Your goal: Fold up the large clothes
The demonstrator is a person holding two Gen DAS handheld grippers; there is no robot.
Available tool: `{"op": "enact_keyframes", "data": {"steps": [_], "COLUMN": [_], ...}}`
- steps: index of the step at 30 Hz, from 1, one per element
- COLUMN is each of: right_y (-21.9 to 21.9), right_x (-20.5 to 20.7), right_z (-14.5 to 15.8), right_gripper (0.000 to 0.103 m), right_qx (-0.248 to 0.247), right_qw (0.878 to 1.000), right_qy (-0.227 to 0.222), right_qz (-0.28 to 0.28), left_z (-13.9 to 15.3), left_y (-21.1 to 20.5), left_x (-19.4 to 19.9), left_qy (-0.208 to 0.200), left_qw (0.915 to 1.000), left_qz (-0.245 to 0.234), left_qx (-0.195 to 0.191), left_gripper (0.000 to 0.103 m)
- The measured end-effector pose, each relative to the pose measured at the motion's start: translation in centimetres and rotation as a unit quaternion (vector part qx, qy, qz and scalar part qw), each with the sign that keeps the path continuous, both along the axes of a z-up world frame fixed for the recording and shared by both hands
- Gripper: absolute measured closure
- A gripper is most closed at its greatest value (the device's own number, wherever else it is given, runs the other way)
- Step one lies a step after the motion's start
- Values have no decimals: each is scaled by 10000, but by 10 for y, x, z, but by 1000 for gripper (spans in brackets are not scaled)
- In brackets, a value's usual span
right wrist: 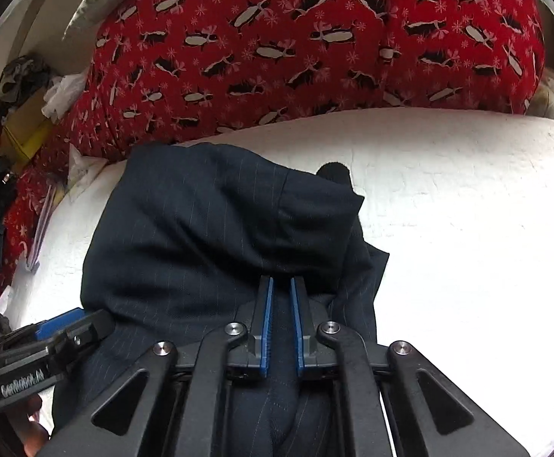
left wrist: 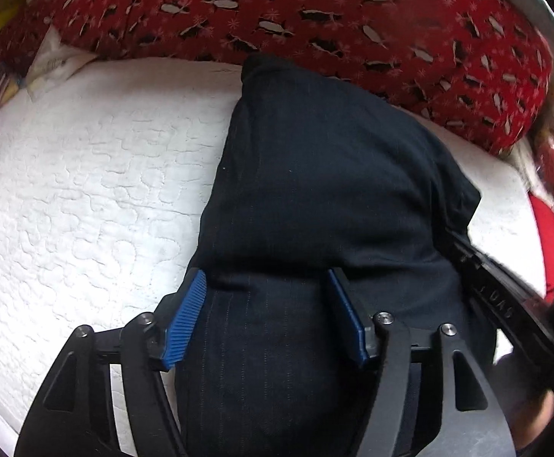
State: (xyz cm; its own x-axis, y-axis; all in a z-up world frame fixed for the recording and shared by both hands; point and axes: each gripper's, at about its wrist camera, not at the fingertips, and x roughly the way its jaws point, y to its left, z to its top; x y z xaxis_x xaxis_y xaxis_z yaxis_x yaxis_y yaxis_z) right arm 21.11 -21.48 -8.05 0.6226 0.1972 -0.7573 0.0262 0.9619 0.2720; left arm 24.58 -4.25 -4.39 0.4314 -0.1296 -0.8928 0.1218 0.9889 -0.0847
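Observation:
A dark navy pinstriped garment (left wrist: 315, 175) lies folded in a bundle on the white quilted mattress (left wrist: 86, 190). My left gripper (left wrist: 267, 278) is open, its blue pads (left wrist: 185, 323) wide apart over the near edge of the garment. My right gripper (right wrist: 281, 285) is shut on a fold of the garment (right wrist: 201, 228) at its near edge, the blue pads (right wrist: 266, 323) close together with cloth between them. The left gripper also shows at the lower left of the right wrist view (right wrist: 48, 339), and the right gripper at the right of the left wrist view (left wrist: 505, 297).
A red duvet with a penguin print (right wrist: 315, 38) is heaped along the far side of the mattress (right wrist: 467, 228). Papers and a plastic bag (left wrist: 52, 64) lie at the far left corner. Boxes and clutter (right wrist: 22, 114) stand beyond the bed on the left.

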Motion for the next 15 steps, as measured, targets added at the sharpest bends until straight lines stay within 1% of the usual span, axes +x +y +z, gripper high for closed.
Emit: {"op": "enact_keyframes", "data": {"steps": [2,5,6,8,10,12,14,15], "right_y": [8,7,6,1,-3,-3,0,3], "right_x": [-2,-14,-24,-44,-65,-89,-111,-121], "right_z": [6,17,22,29,36,39,37,32], "right_gripper": [96,87,81,81,79,72,69,69], "right_qx": [-171,-318,-375,-236,-54,97,89,-1], "right_qw": [9998,9995,9992,9996,9998,9998,9999,10000], "right_qy": [50,65,68,44,-96,-156,-123,-43], "right_qz": [43,-20,-101,-135,-137,-84,-56,-20], "left_z": [4,12,14,18,22,26,28,29], "left_y": [1,5,5,7,9,12,15,17], "left_x": [-3,-17,-24,-40,-58,-75,-91,-98], "left_qy": [-6,72,75,92,79,99,156,164], "left_qw": [10000,10000,10000,9999,9999,9999,9998,9998], "left_qz": [-18,29,30,12,-25,-24,-39,-42], "left_qx": [54,9,24,73,95,98,67,78], "left_gripper": [39,39,39,39,39,39,39,39]}}
